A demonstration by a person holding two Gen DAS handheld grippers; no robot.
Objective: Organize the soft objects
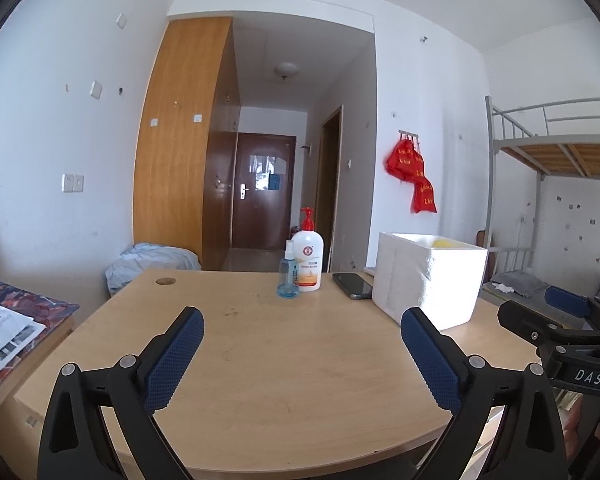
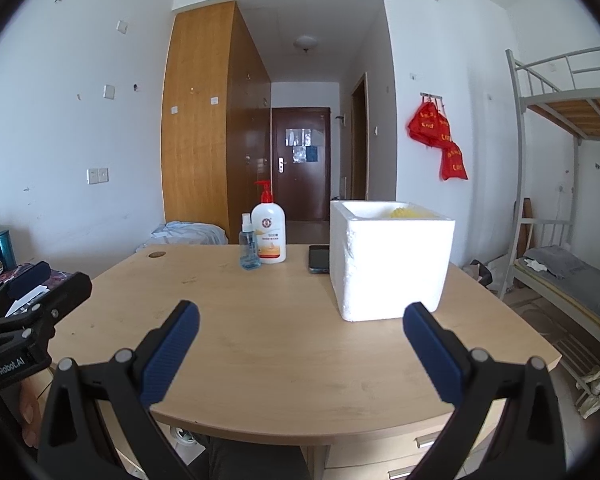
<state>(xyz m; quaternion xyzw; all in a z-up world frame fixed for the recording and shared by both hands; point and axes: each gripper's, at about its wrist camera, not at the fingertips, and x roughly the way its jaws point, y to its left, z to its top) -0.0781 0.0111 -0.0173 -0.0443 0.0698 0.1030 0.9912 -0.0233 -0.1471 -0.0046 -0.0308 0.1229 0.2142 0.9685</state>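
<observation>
Both sets of jaws stand spread wide with nothing between them: the left gripper (image 1: 302, 330) and the right gripper (image 2: 300, 322) each hang above the near part of the wooden desk (image 2: 284, 320), blue pads facing inward over bare wood. From its own camera the right gripper looks toward the foam box, its right finger reaching close to the box's near lower corner in the picture, though whether they touch cannot be told. Each gripper shows at the edge of the other's view, side by side and apart.

A white foam box (image 2: 394, 266) stands open-topped on the right half of the desk, and a soft yellow thing (image 2: 406, 213) peeks over its rim from inside; only its top shows, so its shape cannot be told.

Just left of the box, at its far corner, a dark phone (image 2: 319, 259) lies flat. Farther left, near the desk's far edge, stands a white pump bottle (image 2: 269, 232) with a red top, and a small blue spray bottle (image 2: 249, 249) stands right beside it.

Beyond the desk a tall wooden wardrobe (image 2: 198, 120) lines the left of a hallway ending in a dark door (image 2: 300, 160). Red bags (image 2: 438, 138) hang on the right wall, and a metal bunk bed (image 2: 560, 184) stands at the far right
</observation>
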